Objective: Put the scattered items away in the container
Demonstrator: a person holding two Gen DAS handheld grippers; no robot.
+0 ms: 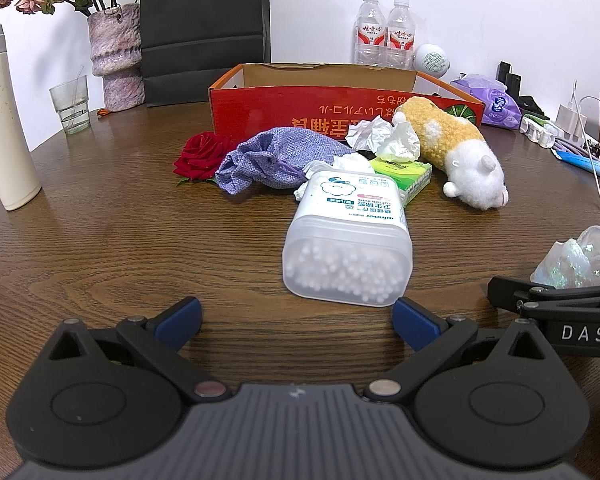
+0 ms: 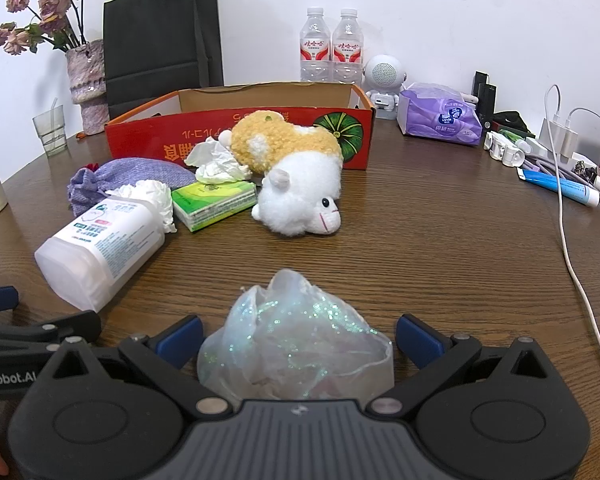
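A red cardboard box (image 1: 340, 108) (image 2: 204, 136) stands open at the back of the wooden table. In front of it lie a red rose (image 1: 202, 156), a purple cloth pouch (image 1: 272, 160) (image 2: 132, 180), crumpled tissues (image 1: 384, 138) (image 2: 216, 162), a green tissue pack (image 1: 404, 174) (image 2: 212, 202), a plush hamster (image 1: 456, 152) (image 2: 296, 176) and a tub of cotton buds (image 1: 348, 240) (image 2: 100, 244) on its side. My left gripper (image 1: 296, 324) is open just short of the tub. My right gripper (image 2: 298, 340) is open, a glittery sheer bag (image 2: 296, 340) (image 1: 580, 260) between its fingers without contact.
A vase of dried flowers (image 1: 116, 56), a glass (image 1: 70, 104), a black paper bag (image 1: 204, 28), two water bottles (image 1: 384, 32) and a cream flask (image 1: 4, 128) ring the back and left. Purple wipes (image 2: 440, 114), chargers and a white cable (image 2: 572, 248) crowd the right.
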